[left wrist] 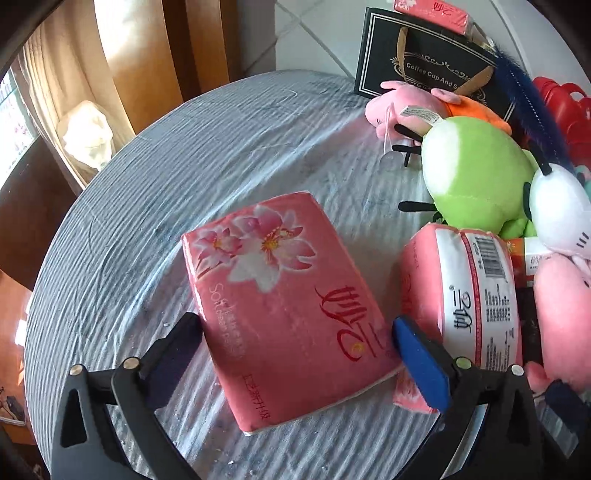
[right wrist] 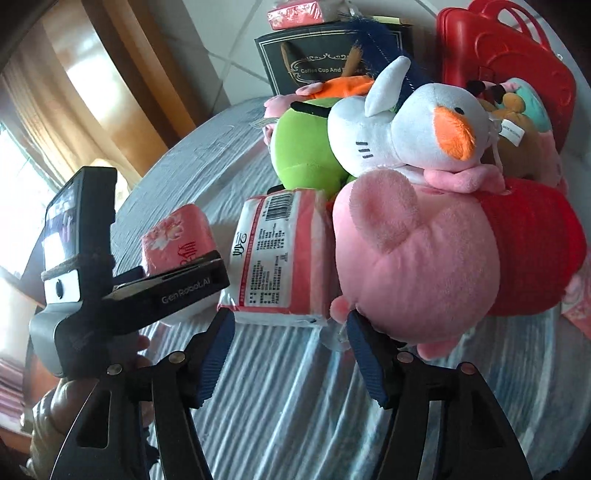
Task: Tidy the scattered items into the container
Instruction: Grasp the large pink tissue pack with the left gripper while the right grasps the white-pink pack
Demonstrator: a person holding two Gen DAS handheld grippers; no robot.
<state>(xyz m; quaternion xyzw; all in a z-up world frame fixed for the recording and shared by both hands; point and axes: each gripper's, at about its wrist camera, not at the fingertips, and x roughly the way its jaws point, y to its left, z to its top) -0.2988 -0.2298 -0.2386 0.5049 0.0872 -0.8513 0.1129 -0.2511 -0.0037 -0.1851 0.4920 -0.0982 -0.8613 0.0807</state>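
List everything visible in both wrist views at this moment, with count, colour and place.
tissue packs: three seen, pink; flower-print pack flat on the table between the left tool's fingers, barcode pack beside the toys, third pack atop the black box
plush toys: a pile, exact count unclear; green toy, white toy, big pink toy, small pink-and-orange toy behind
black box: one, black with gold lettering, far table edge
red basket: one, red, behind the pile
table: one, round, grey striped cover
left tool: one, black with blue pads, open around the flower-print pack
right tool: one, black with blue pads, open, nothing between its fingers
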